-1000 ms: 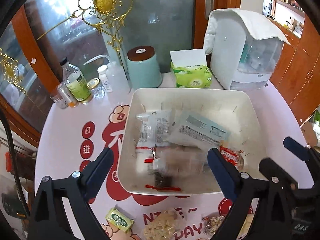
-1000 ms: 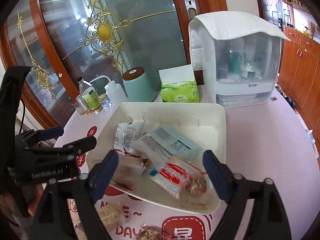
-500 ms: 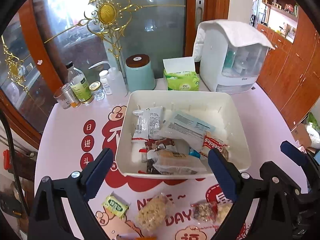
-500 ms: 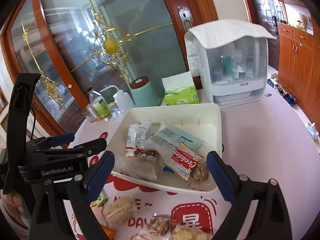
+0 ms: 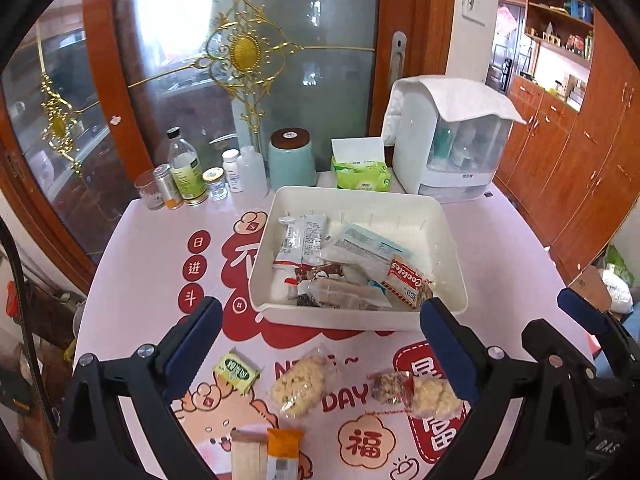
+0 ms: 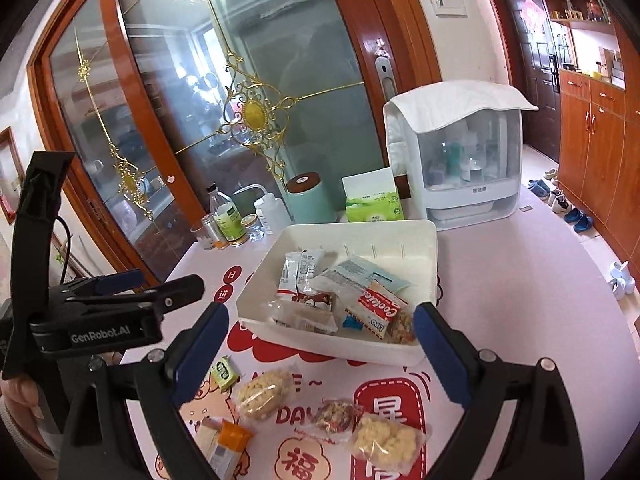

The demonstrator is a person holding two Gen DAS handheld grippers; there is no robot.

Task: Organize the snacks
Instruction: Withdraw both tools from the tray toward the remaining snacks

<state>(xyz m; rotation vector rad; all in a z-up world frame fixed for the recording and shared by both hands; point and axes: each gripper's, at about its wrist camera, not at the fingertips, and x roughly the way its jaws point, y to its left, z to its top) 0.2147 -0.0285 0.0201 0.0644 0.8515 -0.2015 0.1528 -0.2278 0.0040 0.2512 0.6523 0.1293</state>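
1. Both grippers are empty right now. The left hand-held gripper [image 5: 320, 344] has its jaws opening with nothing between them, and the right hand-held gripper [image 6: 320, 344] is spread wide and holding nothing either.
2. Several snacks already sit in the white bin [image 5: 448, 240]; the rest lie loose on the surface [image 5: 512, 248] in front of it: a green packet [image 5: 236, 372], a puffed rice bag [image 5: 300, 384], a nut cluster pack [image 6: 336, 414], another puffed bag [image 6: 384, 440] and an orange bar [image 5: 282, 452].
3. Biggest risk imo: those puffed bags are crinkly and slippery, so a shallow pinch could slide off or crush what's inside.
4. The nut cluster pack and the second puffed bag are touching, so grabbing one could drag the other along.
5. The bin's front corner is already piled up. Dropping more there could let a wrapper spill over the rim.
6. Both grippers sit close together, so reaching for the middle items at once could bump them.
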